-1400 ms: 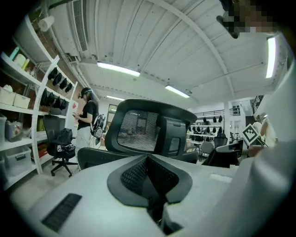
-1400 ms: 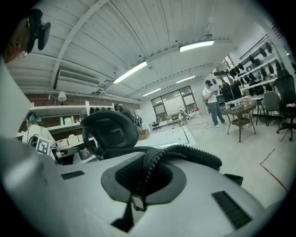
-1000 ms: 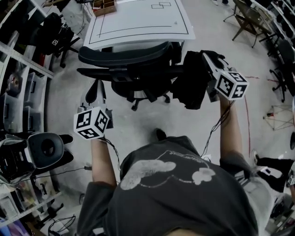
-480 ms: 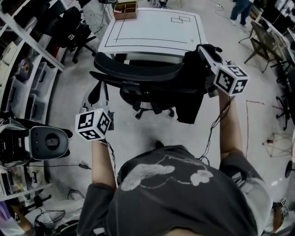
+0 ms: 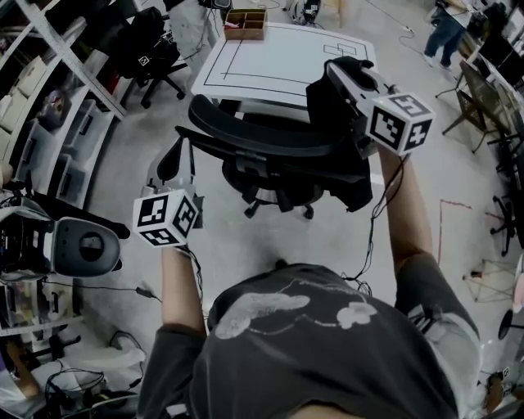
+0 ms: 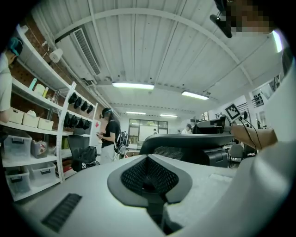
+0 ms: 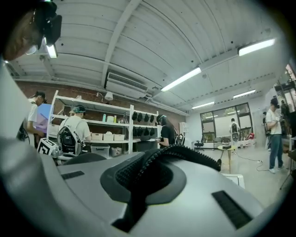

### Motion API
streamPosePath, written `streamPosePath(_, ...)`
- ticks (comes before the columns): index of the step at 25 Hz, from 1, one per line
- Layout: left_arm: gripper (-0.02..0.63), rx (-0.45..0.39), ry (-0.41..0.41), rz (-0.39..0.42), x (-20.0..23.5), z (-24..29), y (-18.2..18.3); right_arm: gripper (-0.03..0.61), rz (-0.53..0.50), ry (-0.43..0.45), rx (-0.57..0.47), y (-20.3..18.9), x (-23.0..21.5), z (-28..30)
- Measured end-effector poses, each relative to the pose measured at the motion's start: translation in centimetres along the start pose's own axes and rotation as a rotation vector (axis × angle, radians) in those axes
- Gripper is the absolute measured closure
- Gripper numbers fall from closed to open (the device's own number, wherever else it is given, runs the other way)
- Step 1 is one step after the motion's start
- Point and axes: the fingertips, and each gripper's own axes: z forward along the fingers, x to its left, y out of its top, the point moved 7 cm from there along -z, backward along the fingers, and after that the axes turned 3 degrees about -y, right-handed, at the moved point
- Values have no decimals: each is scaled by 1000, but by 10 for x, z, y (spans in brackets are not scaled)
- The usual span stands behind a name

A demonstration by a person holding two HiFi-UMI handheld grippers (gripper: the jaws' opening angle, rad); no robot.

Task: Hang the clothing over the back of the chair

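Observation:
A black office chair stands in front of me with its curved back [image 5: 246,131] nearest. My right gripper [image 5: 340,72] is shut on black clothing [image 5: 327,102], which hangs down over the right end of the chair back. In the right gripper view the ribbed black fabric [image 7: 180,155] runs out from between the closed jaws of the right gripper [image 7: 138,185]. My left gripper [image 5: 173,157] is held level at the chair's left side, apart from it, shut with nothing in it. The left gripper view shows the left gripper [image 6: 150,185] closed and the chair back [image 6: 185,143] beyond.
A white table [image 5: 278,57] with black lines stands behind the chair, a wooden box [image 5: 246,23] at its far edge. Shelves [image 5: 49,106] line the left. Another chair's headrest [image 5: 82,245] sits at the near left. People stand by the shelves [image 7: 74,127].
My right gripper has carried the clothing up and to the left, from beside the chair's right side to over the chair back. The left gripper has risen a little.

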Motion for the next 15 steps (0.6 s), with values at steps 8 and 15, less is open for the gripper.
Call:
streamPosePath(8,612,-20,-18,17,2,-20,6,581,-51,135,-107,51,54,13)
streamPosePath(15,612,-22,-53,15,5,-56,0,581,-95,190,-166,66,123,-16)
